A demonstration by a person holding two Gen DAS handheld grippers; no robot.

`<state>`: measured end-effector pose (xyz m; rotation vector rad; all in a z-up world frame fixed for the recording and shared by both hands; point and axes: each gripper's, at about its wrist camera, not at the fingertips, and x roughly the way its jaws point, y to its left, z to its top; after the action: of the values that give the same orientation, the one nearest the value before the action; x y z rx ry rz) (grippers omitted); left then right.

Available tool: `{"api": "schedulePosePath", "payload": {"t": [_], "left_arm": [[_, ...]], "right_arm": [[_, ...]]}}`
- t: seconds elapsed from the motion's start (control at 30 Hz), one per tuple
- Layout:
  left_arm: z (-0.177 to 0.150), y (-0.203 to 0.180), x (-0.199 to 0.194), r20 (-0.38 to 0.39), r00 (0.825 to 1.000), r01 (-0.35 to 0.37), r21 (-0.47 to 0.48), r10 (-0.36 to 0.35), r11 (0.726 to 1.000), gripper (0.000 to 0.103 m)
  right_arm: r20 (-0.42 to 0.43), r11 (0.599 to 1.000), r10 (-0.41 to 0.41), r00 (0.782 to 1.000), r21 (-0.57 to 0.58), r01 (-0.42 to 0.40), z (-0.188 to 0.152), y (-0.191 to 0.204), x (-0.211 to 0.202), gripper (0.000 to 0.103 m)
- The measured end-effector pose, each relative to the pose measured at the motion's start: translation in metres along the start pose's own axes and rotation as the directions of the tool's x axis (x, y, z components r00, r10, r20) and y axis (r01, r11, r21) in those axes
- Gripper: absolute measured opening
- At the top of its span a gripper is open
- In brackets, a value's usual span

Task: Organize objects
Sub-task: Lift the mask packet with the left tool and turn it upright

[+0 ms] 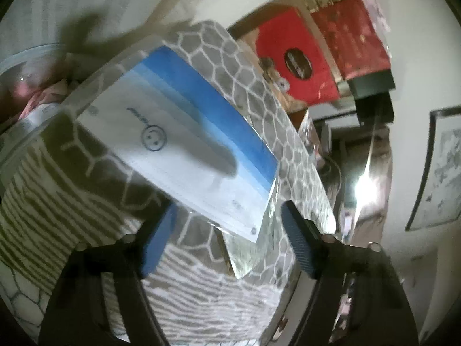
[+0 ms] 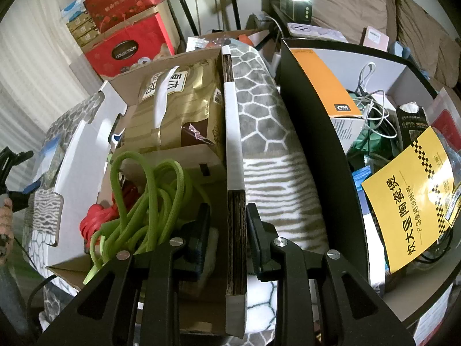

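A clear packet of blue-and-white sheets [image 1: 184, 132] lies slanted against the grey honeycomb-patterned outside of a cardboard box [image 1: 259, 92]. My left gripper [image 1: 227, 239] is open. The packet's lower corner reaches in between its blue pads [image 1: 155, 239], and neither pad touches it. In the right wrist view the same packet [image 2: 47, 150] shows at the box's far left side. My right gripper [image 2: 230, 230] is shut on the box's near right wall [image 2: 234, 144], one finger inside and one outside. Inside the box lie a green rope [image 2: 149, 201], a red cord [image 2: 92, 222] and a gold bag [image 2: 178, 101].
A black-walled box [image 2: 311, 132] stands right of the patterned one, holding cables, an orange carton and a yellow booklet [image 2: 409, 201]. Red gift boxes [image 2: 124, 46] are stacked behind. A bright lamp [image 2: 294, 0] stands at the back. A hand's edge [image 2: 5, 225] shows at far left.
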<state>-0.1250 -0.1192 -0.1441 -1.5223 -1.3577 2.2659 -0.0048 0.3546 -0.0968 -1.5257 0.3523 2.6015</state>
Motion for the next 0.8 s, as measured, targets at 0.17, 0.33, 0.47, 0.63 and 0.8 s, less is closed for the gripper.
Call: {"api": "schedulePosePath", "payload": {"t": [0.17, 0.33, 0.47, 0.63, 0.8], "left_arm": [[0.006, 0.011, 0.002, 0.050, 0.999, -0.001, -0.067, 0.004, 0.998, 0.047], [0.014, 0.013, 0.007, 0.090, 0.996, -0.019, -0.081, 0.026, 0.997, 0.024], [0.017, 0.011, 0.012, 0.086, 0.996, -0.025, -0.060, 0.030, 0.998, 0.007], [0.010, 0.004, -0.003, 0.093, 0.996, 0.008, -0.007, -0.007, 1.000, 0.002], [0.002, -0.028, -0.024, 0.086, 0.993, 0.070, 0.098, -0.079, 0.993, 0.001]], "right_arm": [[0.000, 1.000, 0.000, 1.000, 0.001, 0.000, 0.000, 0.000, 0.000, 0.026], [0.000, 1.000, -0.001, 1.000, -0.001, 0.001, 0.000, 0.000, 0.000, 0.026], [-0.001, 1.000, 0.000, 1.000, 0.001, 0.000, 0.000, 0.000, 0.000, 0.026], [0.000, 1.000, 0.002, 1.000, 0.002, -0.002, -0.001, 0.001, 0.000, 0.026], [0.000, 1.000, 0.003, 1.000, 0.003, -0.003, -0.001, 0.001, 0.000, 0.026]]}}
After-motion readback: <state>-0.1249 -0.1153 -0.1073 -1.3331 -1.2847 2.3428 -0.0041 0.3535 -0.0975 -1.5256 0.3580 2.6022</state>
